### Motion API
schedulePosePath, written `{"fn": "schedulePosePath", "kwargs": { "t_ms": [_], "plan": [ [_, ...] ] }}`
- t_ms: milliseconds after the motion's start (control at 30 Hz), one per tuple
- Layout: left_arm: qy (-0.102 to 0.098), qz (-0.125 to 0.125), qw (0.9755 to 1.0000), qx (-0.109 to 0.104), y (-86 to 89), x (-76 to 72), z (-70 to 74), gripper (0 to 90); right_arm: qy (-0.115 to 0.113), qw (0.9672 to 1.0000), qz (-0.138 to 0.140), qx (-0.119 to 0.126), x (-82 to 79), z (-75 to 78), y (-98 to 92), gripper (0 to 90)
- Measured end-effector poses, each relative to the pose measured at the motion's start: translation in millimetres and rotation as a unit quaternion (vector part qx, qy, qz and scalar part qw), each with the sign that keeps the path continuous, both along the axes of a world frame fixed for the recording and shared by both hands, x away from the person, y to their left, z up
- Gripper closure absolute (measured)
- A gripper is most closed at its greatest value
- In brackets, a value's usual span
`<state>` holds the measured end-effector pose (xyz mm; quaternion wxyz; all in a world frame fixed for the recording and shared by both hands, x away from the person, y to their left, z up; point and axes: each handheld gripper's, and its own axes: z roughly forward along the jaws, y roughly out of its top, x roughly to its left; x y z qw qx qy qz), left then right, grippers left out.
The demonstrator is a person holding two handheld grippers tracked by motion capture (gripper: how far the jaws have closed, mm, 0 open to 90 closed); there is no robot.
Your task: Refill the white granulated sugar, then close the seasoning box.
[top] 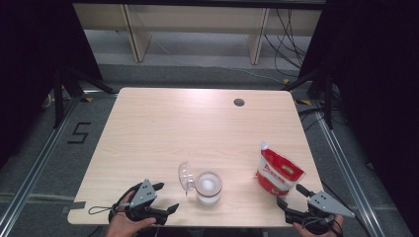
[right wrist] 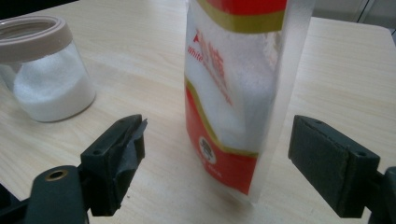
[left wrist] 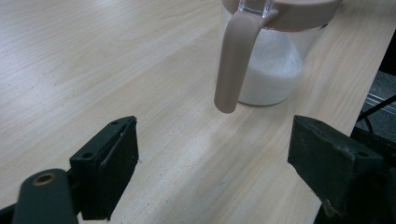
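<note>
Right gripper view: right claw (right wrist: 217, 172) wide, sugar bag (right wrist: 238, 93) between, untouched; left claw (left wrist: 215, 172) wide, empty.

Pale wooden table (top: 163, 128), grey floor (top: 44, 163), dark curtains (top: 375, 74) beside.
</note>
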<state>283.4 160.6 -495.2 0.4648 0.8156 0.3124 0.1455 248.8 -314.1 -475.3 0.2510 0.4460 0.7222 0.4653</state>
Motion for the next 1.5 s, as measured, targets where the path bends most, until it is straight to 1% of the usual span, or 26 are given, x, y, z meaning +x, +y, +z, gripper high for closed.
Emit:
{"fn": "schedulePosePath", "kwargs": {
  "t_ms": [100, 133, 167, 200, 267, 333, 367, 400, 433, 467, 567, 633, 700, 767, 800, 900, 1000, 1033, 1067, 1100, 1167, 1200, 1233, 1267, 1367, 1500],
  "plan": [
    [-0.001, -0.005, 1.0000, 0.000, 0.9, 0.5, 0.3, 15.8, -0.012, 0.9999, 0.003, -0.009, 1.5, 0.2, -1.1, 19.3],
    [-0.017, -0.007, 0.9998, 0.008, 2.2, 2.0, 1.2, 15.8, -0.010, 0.9999, 0.001, -0.008, 1.1, 0.3, -1.3, 19.3],
    [-0.009, -0.004, 0.9999, 0.005, 2.4, 1.3, 1.1, 15.8, -0.002, 1.0000, -0.002, -0.003, 0.2, 0.0, -0.6, 19.3],
    [0.001, 0.004, 1.0000, -0.003, 1.5, 0.6, 0.4, 15.8, -0.018, 0.9997, 0.004, -0.016, 2.4, -0.4, -2.8, 19.3],
    [-0.008, 0.002, 0.9999, 0.011, 3.3, 2.9, 0.9, 16.0, -0.005, 0.9999, 0.003, -0.012, 1.4, -0.8, -2.0, 19.3],
    [-0.001, 0.013, 0.9999, -0.002, 2.5, 2.2, 0.3, 17.4, 0.007, 1.0000, -0.002, -0.004, -0.3, -0.6, 0.2, 19.3],
    [-0.006, 0.012, 0.9999, 0.002, 3.7, 2.6, 0.8, 18.4, 0.010, 0.9999, -0.005, 0.000, -0.8, -0.5, 0.9, 19.3],
    [-0.004, 0.014, 0.9999, 0.000, 3.8, 2.6, 1.1, 19.9, 0.005, 0.9999, 0.006, -0.009, 0.6, -0.3, -0.7, 19.4],
    [0.000, 0.015, 0.9999, -0.003, 3.3, 1.8, 1.5, 23.2, 0.011, 0.9999, 0.000, -0.005, -1.0, -0.2, 0.2, 19.5],
    [0.001, 0.006, 1.0000, -0.002, 3.5, 1.7, 1.6, 28.8, 0.001, 0.9999, 0.000, -0.011, 0.5, -1.0, -1.4, 19.4],
    [-0.010, 0.001, 1.0000, -0.002, 3.0, -1.2, 1.1, 41.1, 0.005, 1.0000, -0.004, -0.004, -0.9, -0.5, -1.6, 19.3],
    [-0.016, -0.004, 0.9998, 0.005, 6.0, -1.5, 1.7, 51.3, -0.017, 0.9996, 0.002, -0.023, 2.1, 0.0, -4.7, 19.5],
    [-0.017, -0.004, 0.9998, -0.004, 7.1, -2.1, 0.8, 64.2, -0.010, 0.9998, -0.001, -0.019, 1.6, -0.2, -3.8, 19.5],
    [-0.028, -0.011, 0.9995, 0.002, 10.4, -3.0, 3.0, 73.4, -0.006, 0.9998, 0.000, -0.017, 1.7, -0.1, -3.0, 19.7],
    [-0.031, -0.007, 0.9995, 0.002, 11.4, -4.4, 4.0, 77.6, -0.013, 0.9996, 0.000, -0.025, 2.4, 0.0, -3.7, 19.7],
    [-0.025, -0.008, 0.9997, -0.005, 11.3, -6.5, 6.0, 86.9, -0.004, 0.9998, 0.003, -0.017, 1.7, 0.1, -1.6, 19.8],
    [-0.029, -0.009, 0.9995, -0.001, 10.5, -7.6, 8.7, 89.3, -0.018, 0.9994, 0.007, -0.028, 0.9, 2.0, -2.7, 21.6],
    [-0.037, -0.020, 0.9991, 0.007, 11.0, -6.5, 9.2, 89.4, -0.022, 0.9996, 0.000, -0.019, 0.1, 2.0, -1.8, 22.1],
    [-0.025, -0.010, 0.9996, 0.009, 9.8, -9.0, 8.9, 89.4, -0.029, 0.9993, 0.001, -0.023, 0.2, 3.0, -3.1, 22.2],
    [-0.028, -0.018, 0.9994, 0.004, 9.0, -8.6, 8.3, 89.5, -0.018, 0.9998, 0.002, -0.013, -0.5, 2.7, -2.3, 21.9],
    [-0.027, -0.019, 0.9994, 0.005, 8.2, -9.9, 9.3, 89.5, -0.018, 0.9997, 0.005, -0.016, 0.2, 2.1, -3.3, 21.7],
    [-0.027, -0.021, 0.9994, 0.002, 7.4, -10.1, 9.8, 89.6, -0.029, 0.9993, 0.004, -0.023, 1.1, 1.7, -4.0, 21.7],
    [-0.027, -0.025, 0.9993, 0.003, 7.8, -9.5, 10.2, 89.6, -0.001, 0.9999, -0.010, -0.003, -2.8, 2.1, -0.8, 21.7],
    [-0.027, -0.024, 0.9993, 0.002, 7.6, -9.6, 10.5, 89.6, -0.010, 0.9998, 0.006, -0.015, -0.1, 1.9, -3.5, 21.8],
    [-0.037, -0.028, 0.9989, -0.001, 7.9, -8.9, 12.6, 89.6, -0.013, 0.9998, 0.004, -0.014, -1.3, 1.4, -1.9, 22.1],
    [-0.033, -0.025, 0.9990, -0.016, 5.8, -10.2, 19.6, 89.5, -0.016, 0.9997, 0.005, -0.018, -1.8, 1.0, -2.9, 22.1]
  ]
}}
